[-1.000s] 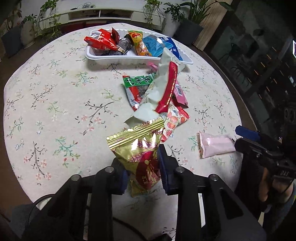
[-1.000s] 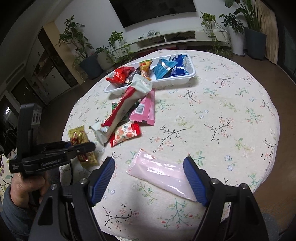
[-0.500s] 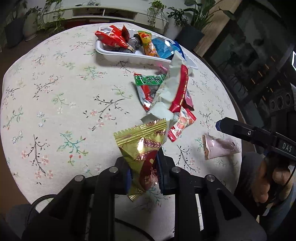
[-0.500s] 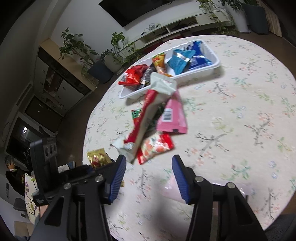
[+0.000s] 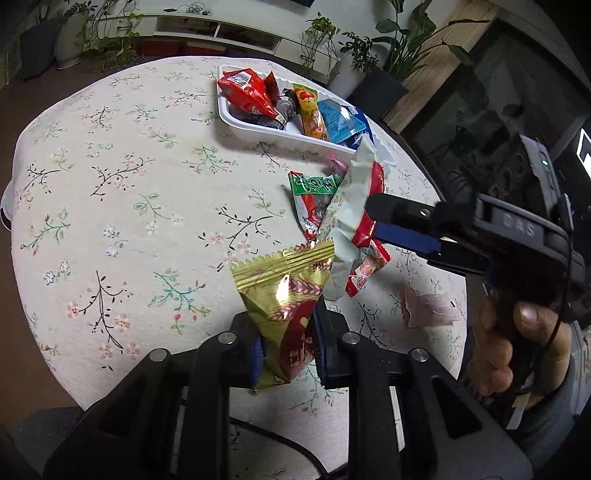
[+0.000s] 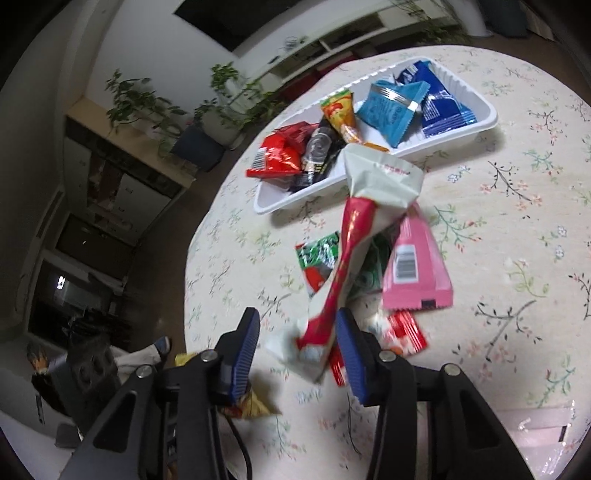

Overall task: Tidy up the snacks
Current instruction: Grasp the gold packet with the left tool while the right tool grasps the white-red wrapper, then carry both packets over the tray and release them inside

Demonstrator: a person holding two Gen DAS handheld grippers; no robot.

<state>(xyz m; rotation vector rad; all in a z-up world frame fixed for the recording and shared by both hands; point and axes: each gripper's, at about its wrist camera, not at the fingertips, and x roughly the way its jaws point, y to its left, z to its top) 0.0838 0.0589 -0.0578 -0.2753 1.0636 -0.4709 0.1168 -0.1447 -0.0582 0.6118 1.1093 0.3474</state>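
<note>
Surface: round table under a cream cloth printed with small flowering twigs [image 5: 122, 206]. Room: dim; long low white shelf unit [image 5: 207, 27] beyond the table, leafy potted plants [image 5: 373, 59] beside it, dark wall screen [image 6: 236, 18] above, wooden cabinet [image 6: 122, 166] off to one side.

Left gripper [image 5: 288, 341]: black two-finger claw with blue pads, clamped on a gold foil snack packet with a red panel [image 5: 284, 306]. The packet stands upright between the fingers, its crimped top edge fanning out above the tips, its lower corner hanging below them.

Ahead of the left claw and to its right: a loose heap comprising a long crumpled cream-and-red wrapper [image 6: 354, 251], a green-and-red sachet [image 5: 314, 206] under it, a flat pink packet with a barcode [image 6: 413, 273] and a small red-and-white sachet with fruit print [image 5: 365, 273].

Far ahead of both claws: white rectangular plastic tray [image 6: 472, 129], holding red, dark, orange and blue packets.

Right gripper [image 6: 297, 343]: same build, fingers parted, tips straddling the near end of the cream-and-red wrapper; pad contact cannot be told, as the wrapper is blurred there. In the left wrist view this claw reaches in from the right, level above the heap, a bare hand [image 5: 517, 347] wrapped around its handle.

Close under the right claw, on its right: pale pink translucent pouch [image 5: 432, 312], flat on the cloth, apart from the heap.
</note>
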